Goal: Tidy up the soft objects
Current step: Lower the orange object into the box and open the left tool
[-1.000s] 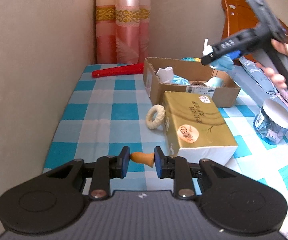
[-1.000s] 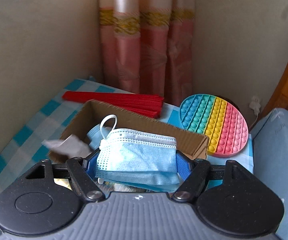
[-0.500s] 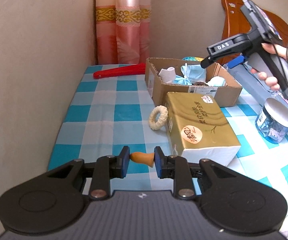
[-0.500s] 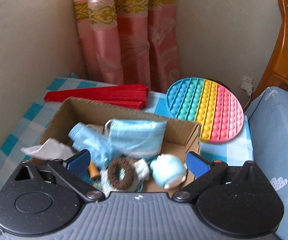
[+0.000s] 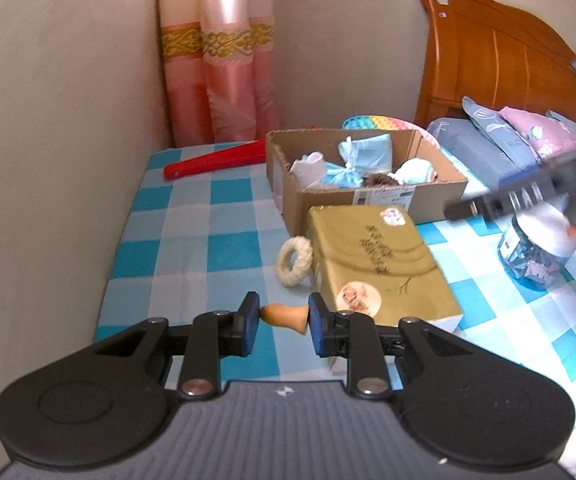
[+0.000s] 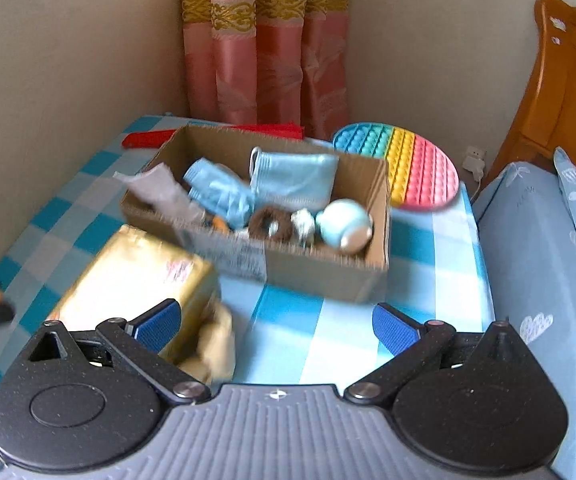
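Note:
My left gripper (image 5: 282, 318) is shut on a small tan gourd-shaped toy (image 5: 286, 317), held above the checked cloth near the table's front edge. A cardboard box (image 6: 380, 184) holds blue face masks (image 6: 292, 178), a brown scrunchie (image 6: 271, 224), a pale blue ball (image 6: 344, 222) and white tissue. The same box (image 5: 428, 196) lies farther back in the left wrist view. My right gripper (image 6: 276, 326) stands open and empty, in front of the box. A cream scrunchie (image 5: 294, 261) leans on a gold box (image 5: 376, 258). In the right wrist view the cream scrunchie (image 6: 216, 344) lies by my left finger.
A red folded fan (image 5: 216, 160) lies at the back by the curtain. A rainbow pop-it disc (image 6: 404, 170) sits behind the box. A clear jar (image 5: 536, 250) stands at the right, with pillows (image 5: 488, 148) and a wooden headboard (image 5: 496, 64) beyond. A wall borders the left side.
The right gripper let go of the blue mask, which now lies in the box. It opened wide and drew back towards the near side. The left gripper holds the same toy.

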